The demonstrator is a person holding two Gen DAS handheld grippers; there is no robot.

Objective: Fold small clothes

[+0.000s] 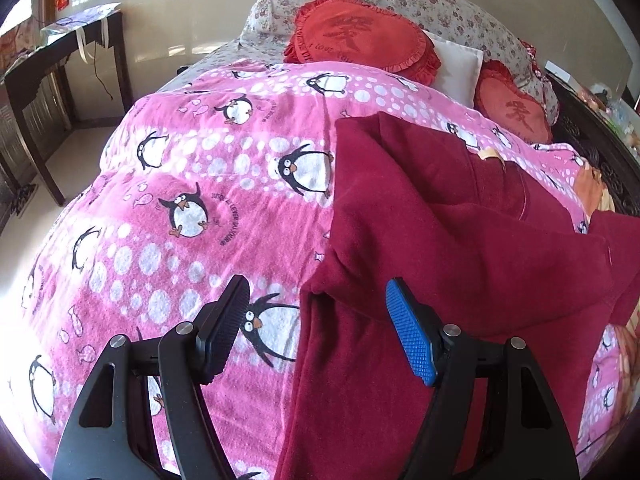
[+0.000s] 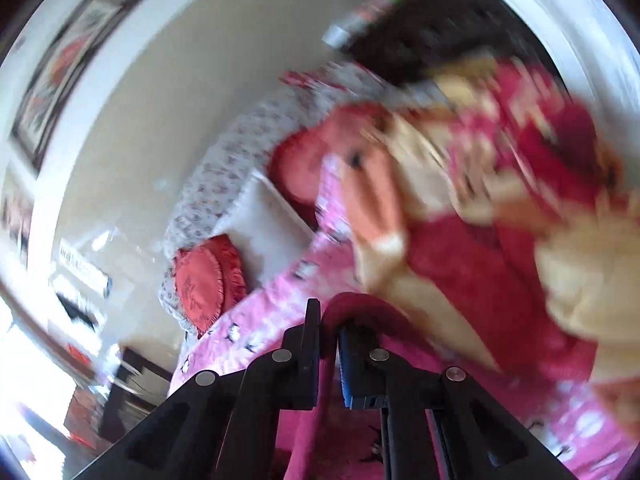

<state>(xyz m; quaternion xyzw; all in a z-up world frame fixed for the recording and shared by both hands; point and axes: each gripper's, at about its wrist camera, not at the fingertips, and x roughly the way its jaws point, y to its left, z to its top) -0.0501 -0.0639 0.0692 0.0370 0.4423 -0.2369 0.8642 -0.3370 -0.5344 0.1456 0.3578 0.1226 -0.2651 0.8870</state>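
A dark red fleece garment (image 1: 440, 248) lies spread on the pink penguin blanket (image 1: 180, 184) on the bed, partly folded over itself. My left gripper (image 1: 316, 304) is open and hovers just above the garment's left edge, one finger over the blanket and the blue-padded finger (image 1: 408, 336) over the cloth. In the blurred right wrist view my right gripper (image 2: 329, 316) is shut on a fold of the dark red garment (image 2: 352, 304) and holds it up above the blanket (image 2: 280, 292).
Red heart cushions (image 1: 360, 32), a white pillow (image 1: 456, 64) and floral pillows (image 1: 440, 4) lie at the head of the bed. A dark wooden desk (image 1: 60, 64) stands to the left. A pile of red and cream clothes (image 2: 500, 184) lies beyond the right gripper.
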